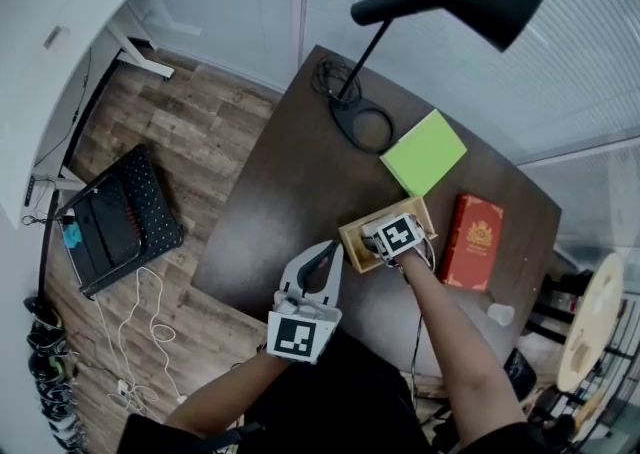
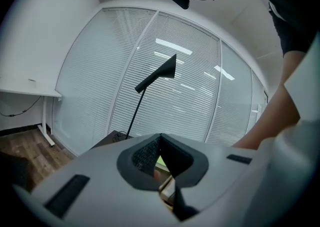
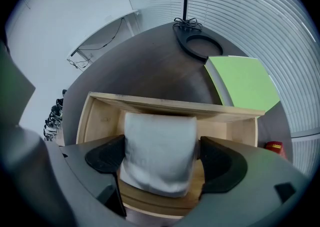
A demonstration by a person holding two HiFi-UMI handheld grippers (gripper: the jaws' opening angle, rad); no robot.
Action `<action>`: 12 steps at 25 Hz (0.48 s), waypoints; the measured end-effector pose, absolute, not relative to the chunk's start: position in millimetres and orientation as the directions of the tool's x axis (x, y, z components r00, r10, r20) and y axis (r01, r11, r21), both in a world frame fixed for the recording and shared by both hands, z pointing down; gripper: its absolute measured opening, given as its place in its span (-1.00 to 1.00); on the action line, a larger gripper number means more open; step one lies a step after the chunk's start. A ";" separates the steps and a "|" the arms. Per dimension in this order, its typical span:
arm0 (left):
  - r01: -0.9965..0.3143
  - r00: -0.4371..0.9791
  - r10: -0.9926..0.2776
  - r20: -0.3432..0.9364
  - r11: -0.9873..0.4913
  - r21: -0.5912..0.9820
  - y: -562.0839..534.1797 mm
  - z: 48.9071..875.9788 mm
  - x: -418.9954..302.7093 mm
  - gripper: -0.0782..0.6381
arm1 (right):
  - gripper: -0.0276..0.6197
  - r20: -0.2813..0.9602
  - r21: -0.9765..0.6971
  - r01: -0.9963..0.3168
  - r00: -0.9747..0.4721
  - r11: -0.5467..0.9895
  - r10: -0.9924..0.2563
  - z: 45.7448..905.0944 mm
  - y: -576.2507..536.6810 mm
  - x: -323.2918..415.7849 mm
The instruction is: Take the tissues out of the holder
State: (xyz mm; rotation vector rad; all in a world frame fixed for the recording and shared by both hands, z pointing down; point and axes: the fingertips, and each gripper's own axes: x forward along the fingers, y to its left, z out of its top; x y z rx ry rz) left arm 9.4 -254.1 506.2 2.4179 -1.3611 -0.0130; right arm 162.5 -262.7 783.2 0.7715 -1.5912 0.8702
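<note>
Since the white folded tissues point(image 3: 159, 136) lie inside the light wooden box holder point(image 3: 170, 105), directly below the right tool point(image 3: 159, 155), the lift looks set to go straight up through the holder's open top. That tool's dark pads press the wad's two sides across its narrower width, its longer side reaching the holder's far wall. The left tool point(image 1: 330, 254) hangs just beside the holder's near wall, jaws pinched together on nothing. Only the right gripper view shows this grip; in the head view the marker cube above the holder hides the tissues
</note>
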 end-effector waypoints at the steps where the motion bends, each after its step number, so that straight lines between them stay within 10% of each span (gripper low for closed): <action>1: -0.827 0.533 -0.829 0.170 -0.467 0.313 -253.3 506.9 8.3 -0.78 | 0.49 0.982 -0.149 -0.847 -0.188 0.511 -0.026 784.2 -260.2 160.0; 12: -0.829 0.532 -0.831 0.163 -0.472 0.300 -243.9 501.3 5.9 -0.78 | 0.32 0.984 -0.093 -0.841 -0.159 0.533 -0.079 772.2 -267.9 174.2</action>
